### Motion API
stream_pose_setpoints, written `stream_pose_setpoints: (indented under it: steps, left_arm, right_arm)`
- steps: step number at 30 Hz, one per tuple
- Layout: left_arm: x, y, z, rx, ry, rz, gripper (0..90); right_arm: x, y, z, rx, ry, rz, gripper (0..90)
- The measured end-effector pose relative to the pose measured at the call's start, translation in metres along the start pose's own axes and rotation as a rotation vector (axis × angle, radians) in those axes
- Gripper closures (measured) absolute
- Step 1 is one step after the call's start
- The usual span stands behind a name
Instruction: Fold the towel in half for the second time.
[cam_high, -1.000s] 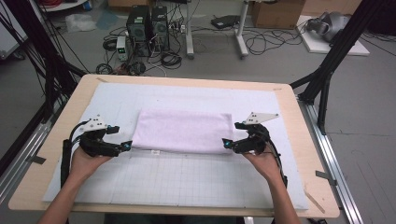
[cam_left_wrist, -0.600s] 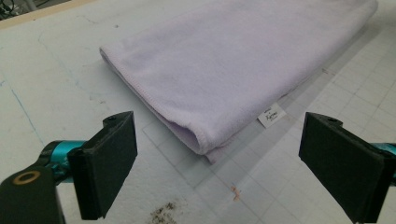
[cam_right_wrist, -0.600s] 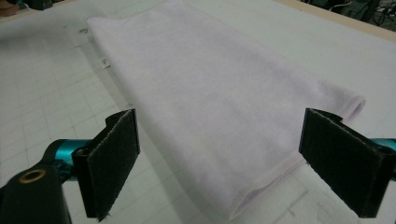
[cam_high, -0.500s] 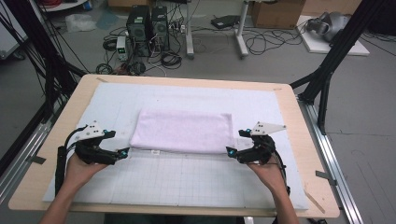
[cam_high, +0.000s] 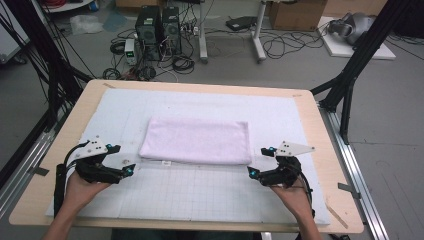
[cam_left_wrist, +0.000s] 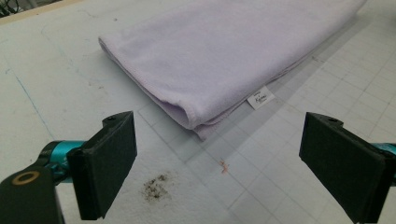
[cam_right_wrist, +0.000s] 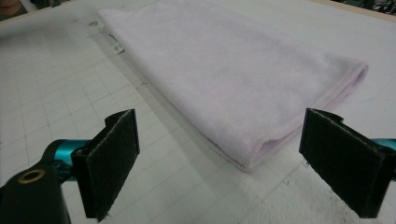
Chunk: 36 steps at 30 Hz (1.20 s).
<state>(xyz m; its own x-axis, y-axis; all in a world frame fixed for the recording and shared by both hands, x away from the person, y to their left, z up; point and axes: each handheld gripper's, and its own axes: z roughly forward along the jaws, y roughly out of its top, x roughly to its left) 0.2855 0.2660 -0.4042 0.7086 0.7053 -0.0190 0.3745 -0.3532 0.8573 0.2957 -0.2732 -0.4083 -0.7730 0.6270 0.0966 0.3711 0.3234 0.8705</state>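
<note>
Your folded lilac towel (cam_high: 196, 140) lies flat on the white gridded mat (cam_high: 200, 190) that covers the wooden tabletop (cam_high: 327, 150), a little beyond the middle of the mat, with its long edges running left to right. A small white label (cam_high: 166, 163) pokes out from its near edge, toward the left end.

Your left gripper (cam_high: 119, 161) sits just off the towel's near left corner, jaws spread wide and nothing between them. In the left gripper view the left gripper (cam_left_wrist: 219, 163) looks straight at that corner: the folded layers (cam_left_wrist: 196, 116) are stacked there, the label (cam_left_wrist: 260, 97) lies to the right of them, and a dark smudge (cam_left_wrist: 156, 185) and a small reddish speck (cam_left_wrist: 224, 165) mark the mat in front of the jaws.

Your right gripper (cam_high: 261, 162) mirrors it at the near right corner, close to the towel but not touching, jaws likewise wide apart and empty. In the right gripper view the right gripper (cam_right_wrist: 219, 163) faces the towel's rounded fold (cam_right_wrist: 261, 151), which lies between and just ahead of the jaws.
</note>
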Motion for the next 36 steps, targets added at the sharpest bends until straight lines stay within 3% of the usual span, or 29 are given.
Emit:
stream_pose_setpoints:
  steps: [25,36]
  left_arm:
    - [-0.011,-0.024,-0.021,0.008,0.015,-0.003,11.6]
    - [-0.011,-0.028,-0.023,0.009,0.014,-0.012,11.7]
  right_arm:
    - [0.019,-0.032,-0.035,-0.026,-0.038,0.046,11.2]
    - [0.026,-0.037,-0.035,-0.026,-0.022,0.042,11.2]
